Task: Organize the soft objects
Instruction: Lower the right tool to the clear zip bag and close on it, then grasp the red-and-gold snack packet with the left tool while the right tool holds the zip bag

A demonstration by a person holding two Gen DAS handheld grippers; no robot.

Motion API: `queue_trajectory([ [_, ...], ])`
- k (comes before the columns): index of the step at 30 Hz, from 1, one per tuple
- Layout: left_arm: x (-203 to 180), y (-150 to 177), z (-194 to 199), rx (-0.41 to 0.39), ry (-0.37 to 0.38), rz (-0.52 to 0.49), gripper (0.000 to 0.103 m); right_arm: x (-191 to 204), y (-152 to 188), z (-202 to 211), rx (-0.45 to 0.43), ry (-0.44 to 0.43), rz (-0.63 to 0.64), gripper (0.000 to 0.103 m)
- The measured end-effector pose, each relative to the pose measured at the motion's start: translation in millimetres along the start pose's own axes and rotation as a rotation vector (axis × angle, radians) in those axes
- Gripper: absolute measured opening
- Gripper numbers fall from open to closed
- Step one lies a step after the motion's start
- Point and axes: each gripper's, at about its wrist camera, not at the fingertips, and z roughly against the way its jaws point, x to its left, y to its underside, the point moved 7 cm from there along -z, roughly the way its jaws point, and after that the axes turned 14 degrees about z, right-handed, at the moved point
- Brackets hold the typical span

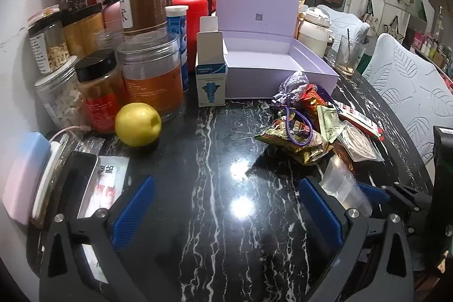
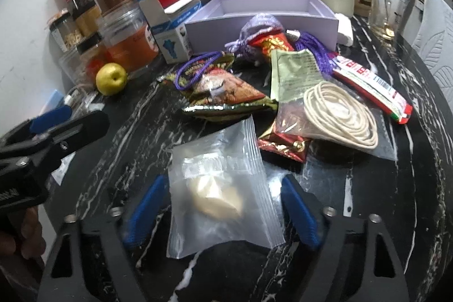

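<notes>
A pile of soft items lies on the black marble table (image 1: pixel 215 149): a purple drawstring pouch (image 2: pixel 259 27), embroidered sachets (image 2: pixel 226 92), a green packet (image 2: pixel 294 70), a bag with a cream cord coil (image 2: pixel 342 115) and a red-white packet (image 2: pixel 371 84). The pile also shows in the left wrist view (image 1: pixel 305 129). An open lilac box (image 1: pixel 271 58) stands behind it. My right gripper (image 2: pixel 223 205) is open, its blue pads on either side of a clear zip bag (image 2: pixel 220 194) holding a pale lump. My left gripper (image 1: pixel 226 205) is open and empty above bare table.
Several jars (image 1: pixel 147 27) stand at the left wall, with a yellow apple (image 1: pixel 138 124) and a small white-blue carton (image 1: pixel 211 81) before them. A phone (image 1: pixel 76 183) and a pink case (image 1: pixel 25 174) lie at the near left. A glass (image 1: pixel 349 55) and chairs (image 1: pixel 410 87) are at the right.
</notes>
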Motion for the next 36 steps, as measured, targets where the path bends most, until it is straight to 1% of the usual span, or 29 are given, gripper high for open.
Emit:
queue_trajectory([
  [2, -4, 0, -2, 0.001, 0.006, -0.004, 0.103, 0, 0, 1, 0.0, 0.004, 0.014, 0.066],
  [3, -6, -1, -2, 0.003, 0.011, -0.006, 0.103, -1, 0, 3, -0.007, -0.003, 0.008, 0.06],
  [5, -10, -1, -5, 0.008, 0.02, -0.008, 0.103, -4, -1, 9, -0.029, -0.031, -0.01, 0.052],
  [7, -16, 0, -8, 0.014, 0.029, -0.013, 0.103, -8, 0, 13, -0.035, -0.028, -0.009, 0.051],
  [8, -20, 1, -10, 0.019, 0.036, -0.017, 0.103, -12, 2, 18, -0.043, -0.013, -0.004, 0.05],
  [11, -33, 4, -16, 0.036, 0.053, -0.031, 0.103, -19, 4, 28, -0.054, 0.001, -0.003, 0.048],
  [17, -60, 5, -27, 0.057, 0.093, -0.069, 0.103, -39, 15, 50, -0.074, 0.005, -0.033, 0.048],
  [21, -75, 3, -41, 0.073, 0.116, -0.072, 0.103, -55, 21, 59, -0.086, -0.005, -0.079, 0.048],
  [23, -80, 1, -50, 0.089, 0.12, -0.056, 0.103, -66, 25, 63, -0.093, -0.002, -0.106, 0.048],
  [26, -86, 0, -66, 0.12, 0.129, -0.022, 0.103, -77, 27, 66, -0.1, 0.024, -0.121, 0.048],
  [29, -89, 1, -76, 0.137, 0.123, 0.006, 0.103, -86, 29, 65, -0.097, 0.043, -0.133, 0.048],
  [31, -90, -1, -82, 0.146, 0.123, 0.028, 0.103, -89, 30, 65, -0.097, 0.044, -0.139, 0.048],
  [34, -88, -2, -95, 0.181, 0.125, 0.089, 0.103, -93, 31, 62, -0.096, 0.043, -0.148, 0.048],
  [36, -84, -3, -101, 0.184, 0.105, 0.118, 0.103, -95, 31, 61, -0.096, 0.04, -0.154, 0.048],
])
